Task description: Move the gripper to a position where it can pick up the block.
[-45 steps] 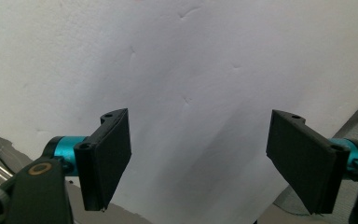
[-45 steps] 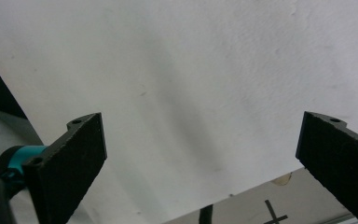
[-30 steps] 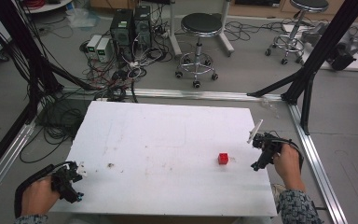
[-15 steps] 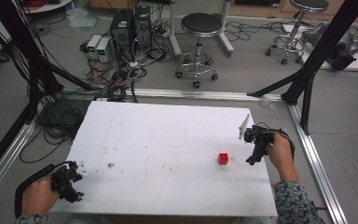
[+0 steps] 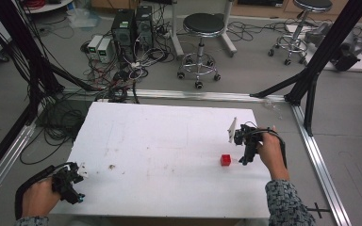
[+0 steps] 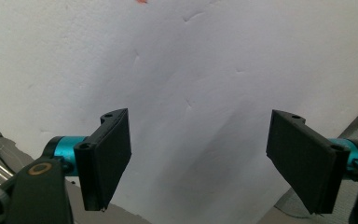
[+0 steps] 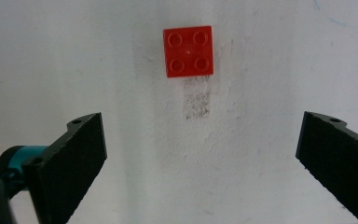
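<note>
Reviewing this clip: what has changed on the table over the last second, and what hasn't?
The right gripper moved inward from the table's right edge toward the small red four-stud plastic brick; it is now just beside the brick, jaws wide open, nothing held. The brick itself stayed put on the white foam table. The left gripper stayed at the near left corner, open.

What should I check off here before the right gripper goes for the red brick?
1. Right gripper jaws spread wide enough for the red brick: ok.
2. Brick between the jaws: not ok, it lies ahead of them, apart.
3. Brick flat on the white table, studs up: ok.
4. Nothing close beside the brick to block the jaws: ok.
5. Left gripper parked at the near left corner, open, holding nothing: ok.
6. Brick centred on the jaw gap: cannot tell, it looks slightly off to one side.
</note>
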The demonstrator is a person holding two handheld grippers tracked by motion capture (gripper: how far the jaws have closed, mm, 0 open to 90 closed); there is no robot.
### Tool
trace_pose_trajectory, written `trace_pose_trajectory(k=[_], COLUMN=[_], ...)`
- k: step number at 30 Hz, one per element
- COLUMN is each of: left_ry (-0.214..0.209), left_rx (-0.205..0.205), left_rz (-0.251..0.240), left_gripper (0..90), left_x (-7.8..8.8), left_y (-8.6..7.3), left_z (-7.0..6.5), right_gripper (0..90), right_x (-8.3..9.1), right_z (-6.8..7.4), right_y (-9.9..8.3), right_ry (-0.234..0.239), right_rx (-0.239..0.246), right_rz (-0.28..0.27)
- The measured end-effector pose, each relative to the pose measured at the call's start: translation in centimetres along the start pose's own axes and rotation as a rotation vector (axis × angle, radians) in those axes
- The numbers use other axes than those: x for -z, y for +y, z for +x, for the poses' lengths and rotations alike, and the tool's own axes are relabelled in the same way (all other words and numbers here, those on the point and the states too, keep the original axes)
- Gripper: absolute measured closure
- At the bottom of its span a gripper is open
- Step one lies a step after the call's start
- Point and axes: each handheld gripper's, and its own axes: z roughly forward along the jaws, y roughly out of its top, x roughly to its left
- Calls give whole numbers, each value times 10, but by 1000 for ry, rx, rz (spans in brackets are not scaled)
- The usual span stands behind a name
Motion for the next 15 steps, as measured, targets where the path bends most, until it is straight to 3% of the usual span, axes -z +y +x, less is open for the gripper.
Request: trace_pose_trajectory(k=[4,15], left_ry=[2,7], left_rx=[8,13], left_rz=[3,-3], left_gripper=[222,222], left_x=[0,0], left_y=[0,0], left_z=[0,0], right_gripper=[8,8], right_x=[-12,-39], right_z=[0,-2], right_y=[14,30], right_ry=[17,29], right_rx=[18,48], right_rz=[17,24])
